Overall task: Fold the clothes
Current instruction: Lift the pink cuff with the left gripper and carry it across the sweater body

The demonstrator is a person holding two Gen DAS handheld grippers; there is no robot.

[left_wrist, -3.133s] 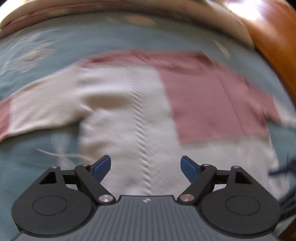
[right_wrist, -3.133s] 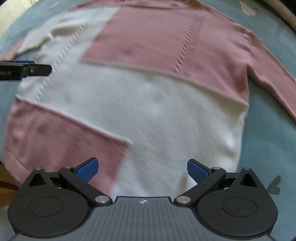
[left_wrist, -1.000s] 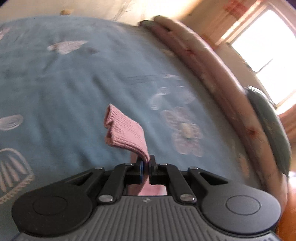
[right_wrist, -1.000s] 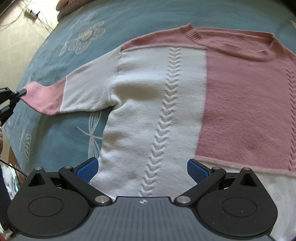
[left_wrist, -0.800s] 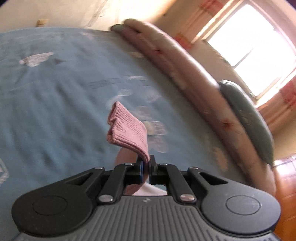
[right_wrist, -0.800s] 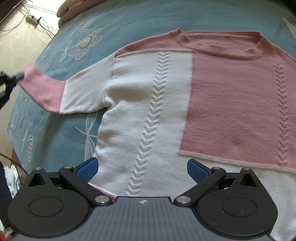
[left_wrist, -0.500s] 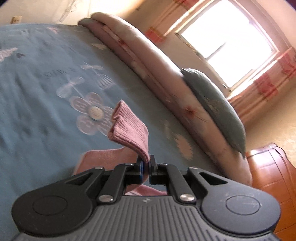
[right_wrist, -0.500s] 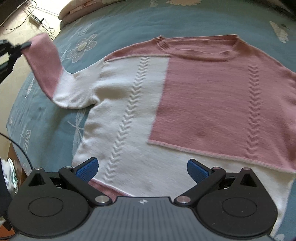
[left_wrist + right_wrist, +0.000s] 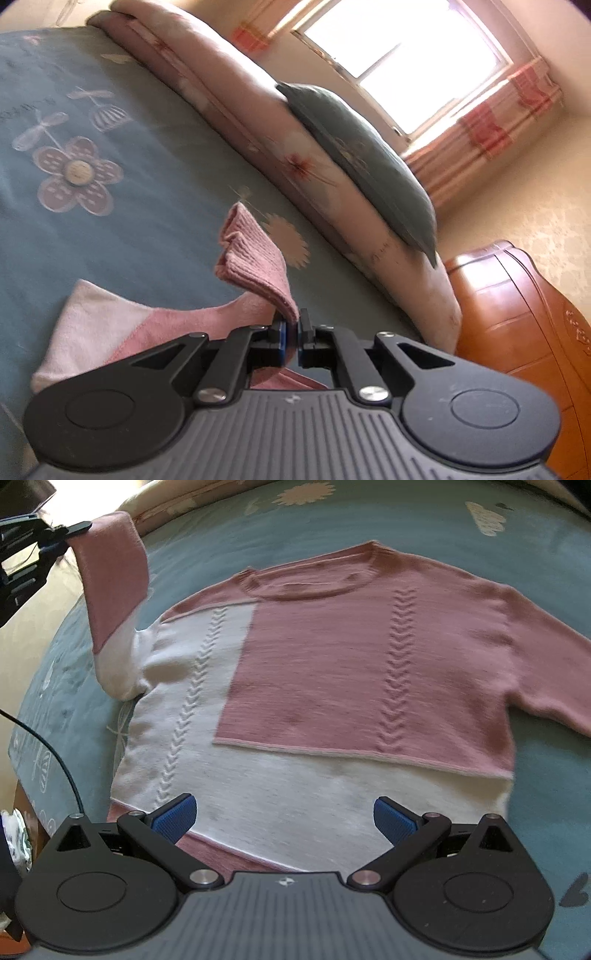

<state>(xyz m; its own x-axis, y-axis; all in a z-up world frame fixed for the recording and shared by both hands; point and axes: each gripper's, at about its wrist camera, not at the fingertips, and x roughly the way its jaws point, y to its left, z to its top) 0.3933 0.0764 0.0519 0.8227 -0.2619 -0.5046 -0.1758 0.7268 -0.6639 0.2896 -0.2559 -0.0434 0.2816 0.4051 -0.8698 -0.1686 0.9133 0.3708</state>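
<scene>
Pink-and-white sweater (image 9: 332, 701) lies flat mid-bed (image 9: 535, 565), its sleeve cuff (image 9: 255, 266) pinched and raised toward the bed's left edge by the left gripper (image 9: 291, 334); right gripper (image 9: 284, 818) hovers spread over the hem.

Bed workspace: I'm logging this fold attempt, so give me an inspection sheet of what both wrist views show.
Surface: blue flower-print bedspread.
Job's things: pink-and-white sweater lying flat, front up; its sleeve is lifted by the cuff, the other sleeve lies on the bed.
Clutter: nothing seen on the bedspread.
Grippers: left gripper shut on the cuff; right gripper open, above the hem, holding nothing.
Cables: dark cable at the bed's edge.
Surroundings: rolled quilt, grey pillow, window, wooden furniture.
</scene>
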